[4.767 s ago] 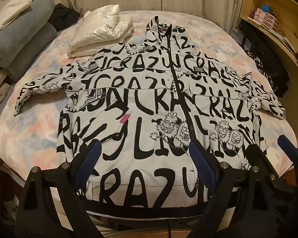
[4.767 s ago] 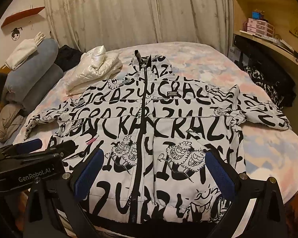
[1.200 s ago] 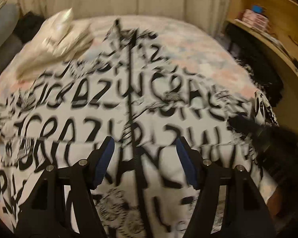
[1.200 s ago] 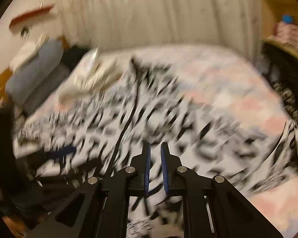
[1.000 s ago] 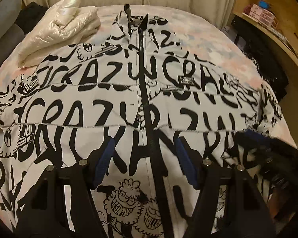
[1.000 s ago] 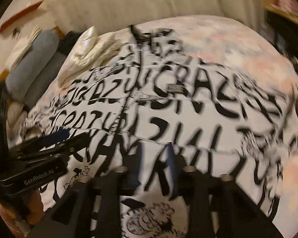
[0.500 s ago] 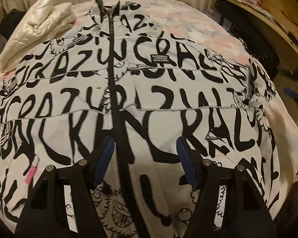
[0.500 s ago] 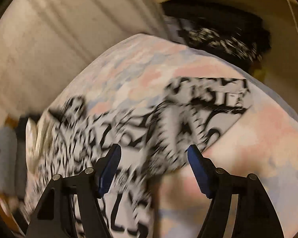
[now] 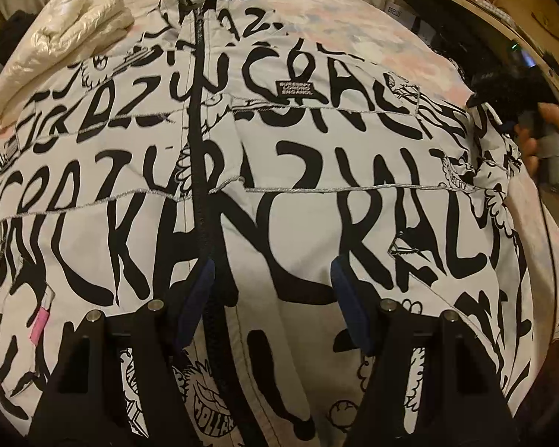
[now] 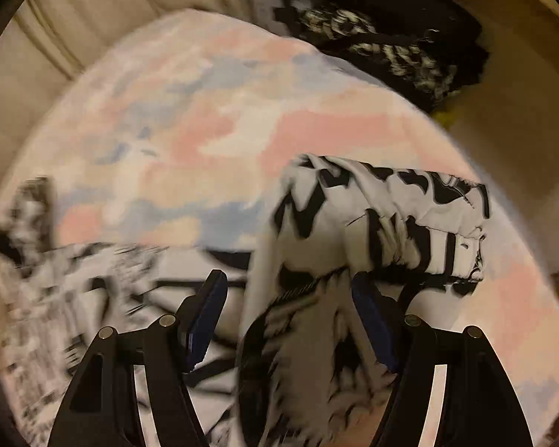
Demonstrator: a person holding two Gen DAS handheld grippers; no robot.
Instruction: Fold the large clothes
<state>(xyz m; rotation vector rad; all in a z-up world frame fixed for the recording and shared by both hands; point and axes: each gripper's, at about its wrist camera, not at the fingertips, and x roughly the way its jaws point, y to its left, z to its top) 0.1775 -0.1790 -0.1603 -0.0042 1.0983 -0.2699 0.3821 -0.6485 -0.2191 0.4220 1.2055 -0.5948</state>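
Observation:
A white jacket (image 9: pixel 298 193) covered in black lettering lies flat on the bed, front up, its black zipper (image 9: pixel 199 149) closed. My left gripper (image 9: pixel 272 298) hovers open over the jacket's middle, just right of the zipper, with nothing gripped. In the left wrist view a hand (image 9: pixel 555 138) holds the right gripper (image 9: pixel 503 100) at the jacket's right shoulder. The right wrist view is blurred: the right gripper (image 10: pixel 290 313) points down over the right sleeve (image 10: pixel 391 216). Its jaws are closing and sleeve cloth shows between the pads (image 10: pixel 205 316), which do not press on it.
A folded white puffer jacket (image 9: pixel 56 44) lies at the bed's far left. The pink and blue bedcover (image 10: pixel 205 111) shows beyond the sleeve. Dark clothes (image 10: pixel 384 37) are piled beside the bed on the right, under a wooden shelf (image 9: pixel 503 11). Curtains (image 10: pixel 93 18) hang behind.
The right gripper swept from the jacket's middle to its right sleeve and went from shut to open. The left gripper came lower and nearer to the jacket front.

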